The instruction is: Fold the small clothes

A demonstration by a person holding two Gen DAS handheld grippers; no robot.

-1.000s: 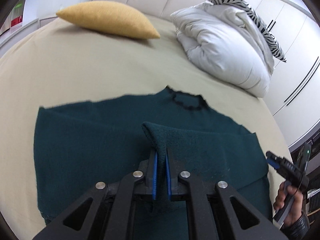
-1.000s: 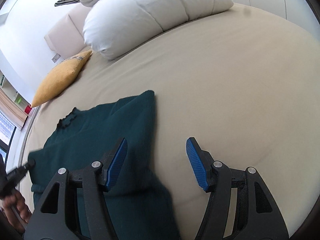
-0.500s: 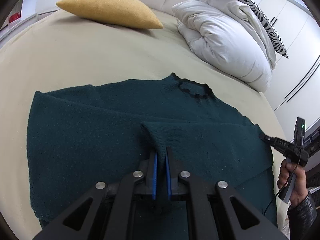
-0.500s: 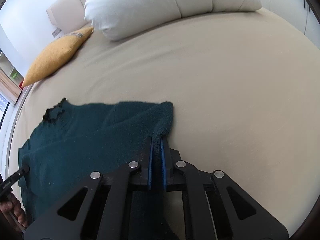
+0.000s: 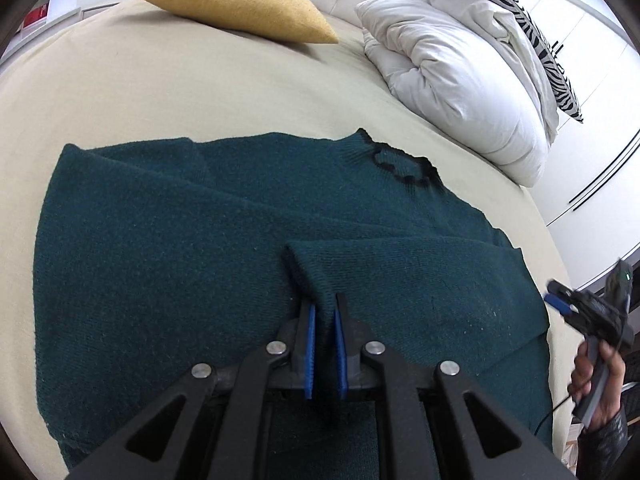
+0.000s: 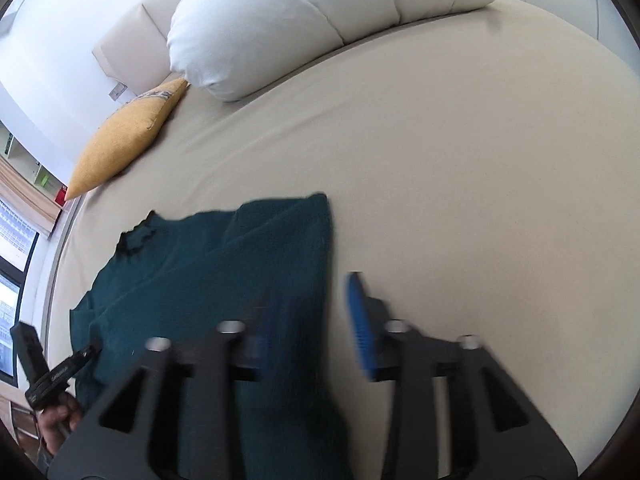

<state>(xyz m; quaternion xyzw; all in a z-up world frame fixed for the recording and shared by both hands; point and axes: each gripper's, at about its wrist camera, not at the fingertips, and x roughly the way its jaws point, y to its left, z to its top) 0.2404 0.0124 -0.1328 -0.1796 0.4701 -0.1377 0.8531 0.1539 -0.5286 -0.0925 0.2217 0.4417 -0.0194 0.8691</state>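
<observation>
Left claw [image 5: 323, 330] pinches the green sweater's [image 5: 160, 260] folded edge; right claw [image 6: 316, 328] gapes, bare bed [image 6: 480, 160] beyond.

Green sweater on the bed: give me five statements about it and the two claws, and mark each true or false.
1. The left claw is shut on a fold of the dark green sweater. True.
2. The right claw is clamped on the sweater's edge. False: its pads stand apart, open, with the sweater's edge between them.
3. The sweater's black-trimmed collar points toward the white duvet. True.
4. The mustard cushion lies on top of the sweater. False: it sits apart, farther up the beige bed sheet.
5. The sweater hangs in the air off the bed. False: it lies spread on the sheet.
</observation>
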